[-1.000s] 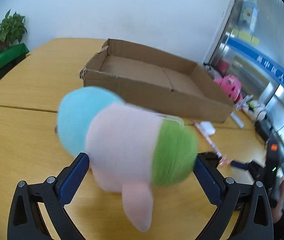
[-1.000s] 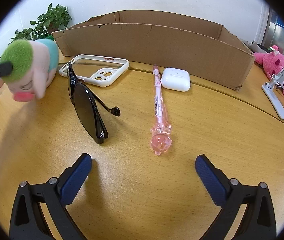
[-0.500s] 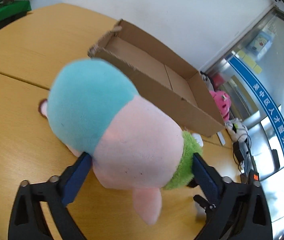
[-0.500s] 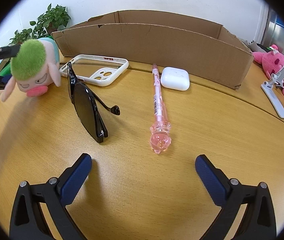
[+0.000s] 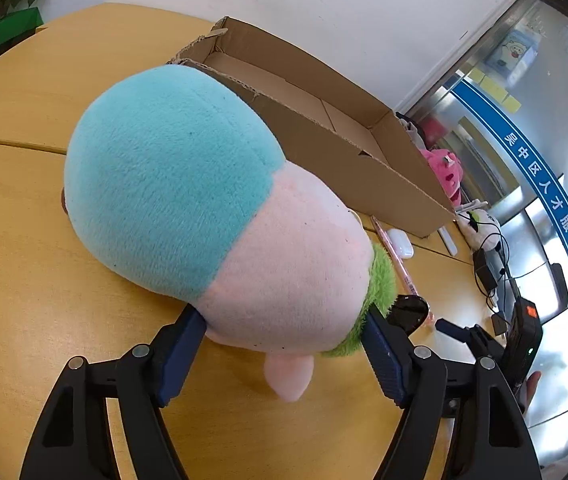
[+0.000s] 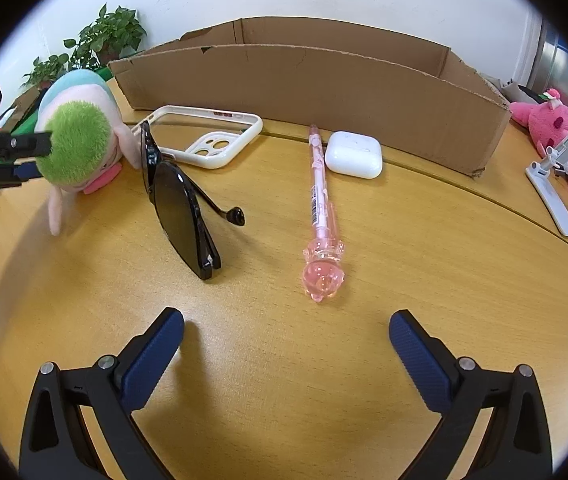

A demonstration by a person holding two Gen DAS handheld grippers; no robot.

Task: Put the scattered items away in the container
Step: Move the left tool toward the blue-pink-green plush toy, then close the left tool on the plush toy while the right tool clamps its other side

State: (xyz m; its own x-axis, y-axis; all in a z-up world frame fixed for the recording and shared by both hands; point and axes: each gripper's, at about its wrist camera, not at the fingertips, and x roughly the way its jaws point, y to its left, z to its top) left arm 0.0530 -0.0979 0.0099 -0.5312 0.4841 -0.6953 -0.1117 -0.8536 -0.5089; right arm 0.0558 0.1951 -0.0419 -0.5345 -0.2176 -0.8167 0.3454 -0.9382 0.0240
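Observation:
My left gripper (image 5: 284, 340) is shut on a plush toy (image 5: 212, 208) with a blue, pink and green body, held above the table in front of the open cardboard box (image 5: 364, 160). The plush also shows in the right wrist view (image 6: 80, 136), at the left. My right gripper (image 6: 286, 344) is open and empty, low over the table. Ahead of it lie black sunglasses (image 6: 180, 200), a pink pen (image 6: 322, 216), a white earbuds case (image 6: 354, 154) and a white phone case (image 6: 204, 136), all in front of the box (image 6: 316, 96).
A pink plush (image 6: 556, 132) and a white phone stand (image 6: 560, 176) sit at the right. A potted plant (image 6: 100, 40) stands behind the box at the left. Cables and a black device (image 5: 524, 328) lie at the table's right side.
The left gripper has carried the plush up and toward the box, and the plush has turned and now fills more of its view. The right gripper has not moved.

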